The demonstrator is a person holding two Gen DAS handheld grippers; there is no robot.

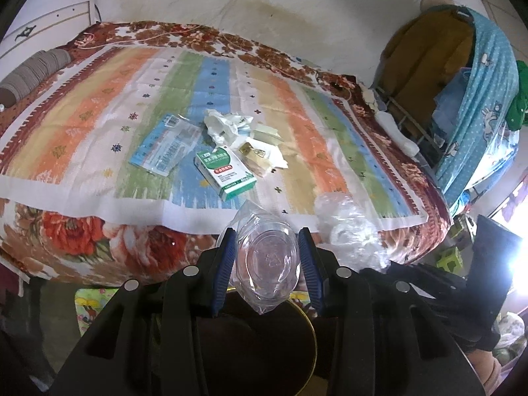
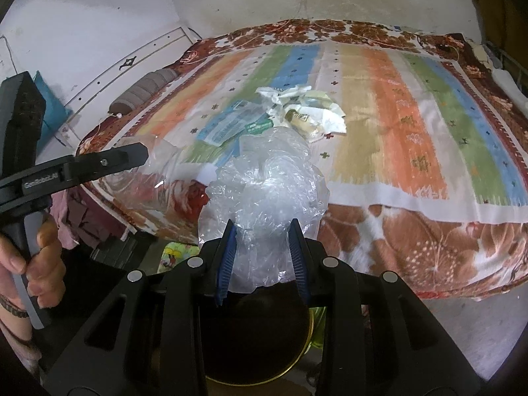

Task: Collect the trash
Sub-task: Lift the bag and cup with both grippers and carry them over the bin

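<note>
My left gripper (image 1: 267, 247) is shut on a clear plastic container (image 1: 269, 260), held above a dark round bin (image 1: 257, 340) with a gold rim. My right gripper (image 2: 262, 241) is shut on a crumpled clear plastic bag (image 2: 267, 181), held over the same bin (image 2: 257, 336). On the striped bedspread lie a green and white medicine box (image 1: 226, 170), a blue and clear flat packet (image 1: 165, 148), crumpled white tissue (image 1: 226, 125) and a small gold wrapper (image 1: 255, 156). The same pile of trash (image 2: 290, 112) shows in the right wrist view. The left gripper's body (image 2: 72, 171) shows at left there.
The bed (image 1: 99, 237) with a floral blanket fills the middle. A grey bolster (image 1: 33, 72) lies at its far left. A blue patterned curtain over a rack (image 1: 478, 99) stands at right. A white wall (image 1: 297, 10) is behind the bed.
</note>
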